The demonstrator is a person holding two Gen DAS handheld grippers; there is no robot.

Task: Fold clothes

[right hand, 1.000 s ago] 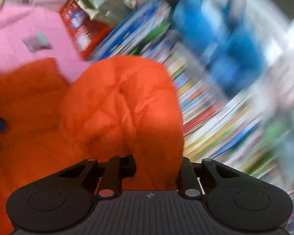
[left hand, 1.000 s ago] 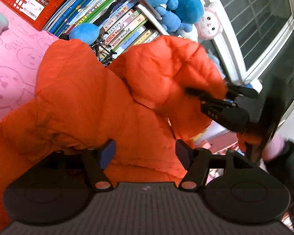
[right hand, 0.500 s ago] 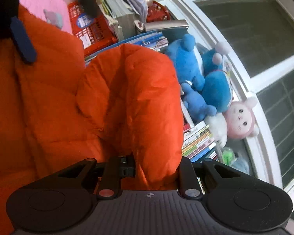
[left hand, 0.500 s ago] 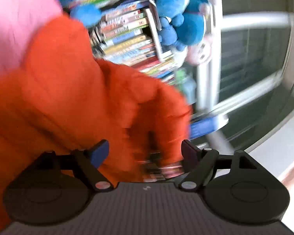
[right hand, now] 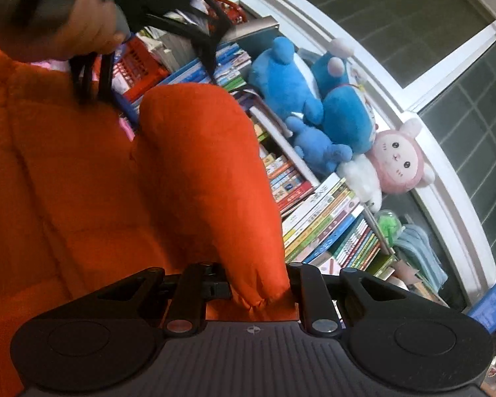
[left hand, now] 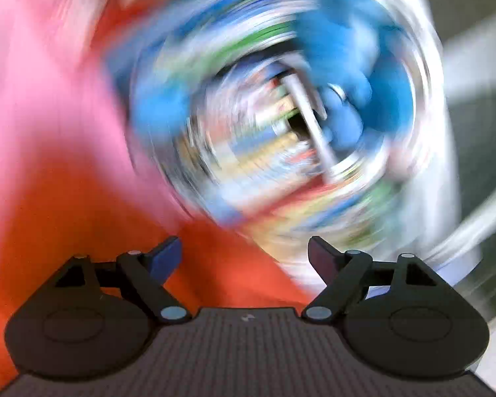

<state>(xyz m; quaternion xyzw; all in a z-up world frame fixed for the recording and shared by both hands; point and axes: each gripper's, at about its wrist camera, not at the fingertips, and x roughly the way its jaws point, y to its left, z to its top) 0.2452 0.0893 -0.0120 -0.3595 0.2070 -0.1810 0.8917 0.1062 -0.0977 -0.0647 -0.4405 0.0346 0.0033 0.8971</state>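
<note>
Since a moment ago the left gripper (left hand: pixel 244 254) has swung clear of the jacket (right hand: pixel 82 192); its jaws gape wide with nothing between them, and its view is smeared by spinning. Opposite, the right gripper (right hand: pixel 259 286) is clamped on the cuff of the orange sleeve (right hand: pixel 211 172), which rises in front of the books (right hand: pixel 324 221) and the blue plush toys (right hand: pixel 314 106). A hand (right hand: pixel 79 29) hovers over the jacket's upper left.

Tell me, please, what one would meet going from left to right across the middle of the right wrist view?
Orange jacket body → orange sleeve clamped in the right gripper → row of books → pink bunny plush → window frame.
</note>
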